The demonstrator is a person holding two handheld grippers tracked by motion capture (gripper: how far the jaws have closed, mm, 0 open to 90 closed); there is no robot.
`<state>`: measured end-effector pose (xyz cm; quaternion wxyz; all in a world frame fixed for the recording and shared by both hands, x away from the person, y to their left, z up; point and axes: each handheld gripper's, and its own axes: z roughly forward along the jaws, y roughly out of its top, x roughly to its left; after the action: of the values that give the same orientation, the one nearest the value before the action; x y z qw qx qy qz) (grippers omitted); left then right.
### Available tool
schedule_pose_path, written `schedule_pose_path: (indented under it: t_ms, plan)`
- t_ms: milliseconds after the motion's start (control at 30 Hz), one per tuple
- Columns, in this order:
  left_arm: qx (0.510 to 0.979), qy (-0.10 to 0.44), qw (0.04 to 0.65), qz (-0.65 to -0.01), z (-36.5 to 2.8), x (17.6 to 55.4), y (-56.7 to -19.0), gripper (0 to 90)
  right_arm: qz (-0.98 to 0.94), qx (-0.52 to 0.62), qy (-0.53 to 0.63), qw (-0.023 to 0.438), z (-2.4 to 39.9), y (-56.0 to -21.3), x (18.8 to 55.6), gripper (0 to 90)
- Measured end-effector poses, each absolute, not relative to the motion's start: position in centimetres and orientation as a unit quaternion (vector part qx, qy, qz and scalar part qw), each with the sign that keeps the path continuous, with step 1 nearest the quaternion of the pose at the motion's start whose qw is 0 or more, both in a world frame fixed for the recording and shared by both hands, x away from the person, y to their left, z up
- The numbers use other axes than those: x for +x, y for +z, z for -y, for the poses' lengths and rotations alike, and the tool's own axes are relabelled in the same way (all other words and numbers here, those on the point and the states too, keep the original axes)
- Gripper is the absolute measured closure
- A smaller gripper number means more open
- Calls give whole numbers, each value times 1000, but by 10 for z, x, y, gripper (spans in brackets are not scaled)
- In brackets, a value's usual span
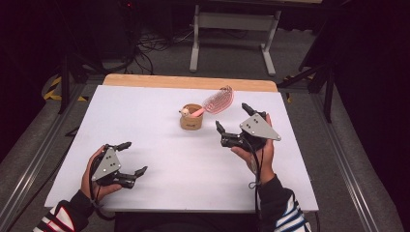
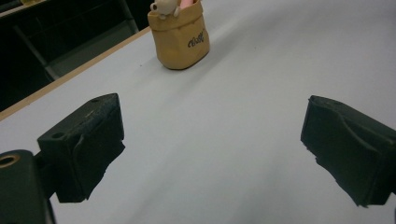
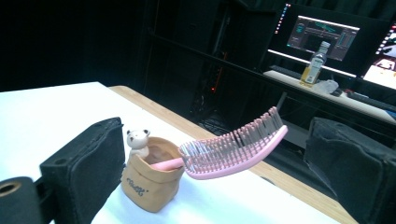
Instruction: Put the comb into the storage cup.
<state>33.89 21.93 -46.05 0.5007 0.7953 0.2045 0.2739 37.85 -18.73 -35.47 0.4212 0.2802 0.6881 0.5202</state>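
From above, the brown pouch (image 1: pixel 191 117) stands a little past the middle of the white tabletop (image 1: pixel 145 116), with the pink hairbrush (image 1: pixel 215 102) stuck handle-down in it, the bristled head leaning out toward two o'clock. The right tool (image 1: pixel 233 118) hovers just beside it at four o'clock of the pouch, jaws spread wide and holding nothing. The left tool (image 1: pixel 134 157) rests well apart near the front edge at seven o'clock, also spread and empty.

Along the left tool (image 2: pixel 212 149), both black jaws stand far apart over bare tabletop; the pouch (image 2: pixel 179 38) sits upright far ahead at eleven o'clock.

Along the right tool (image 3: pixel 215 172), the pouch (image 3: pixel 147 182) and the brush (image 3: pixel 233 150) lie between the open jaws but beyond them, not touched. A small bear figure (image 3: pixel 137 140) perches on the pouch's rim.

I judge the brush is already in the pouch, or a pull-out has not begun; which, I cannot tell.
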Motion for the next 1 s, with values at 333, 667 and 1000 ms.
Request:
schedule_pose_path:
  t_ms: [333,667,1000]
  plan:
    - [797,274,499,-203,-220,339,-460,71,-698,271,511,421,184,-360,372,59]
    - [798,274,498,-201,-219,339,-460,71,-712,253,504,419,178,-367,365,59]
    - [799,273,497,-200,-219,339,-460,70,-723,238,497,416,174,-377,359,60]
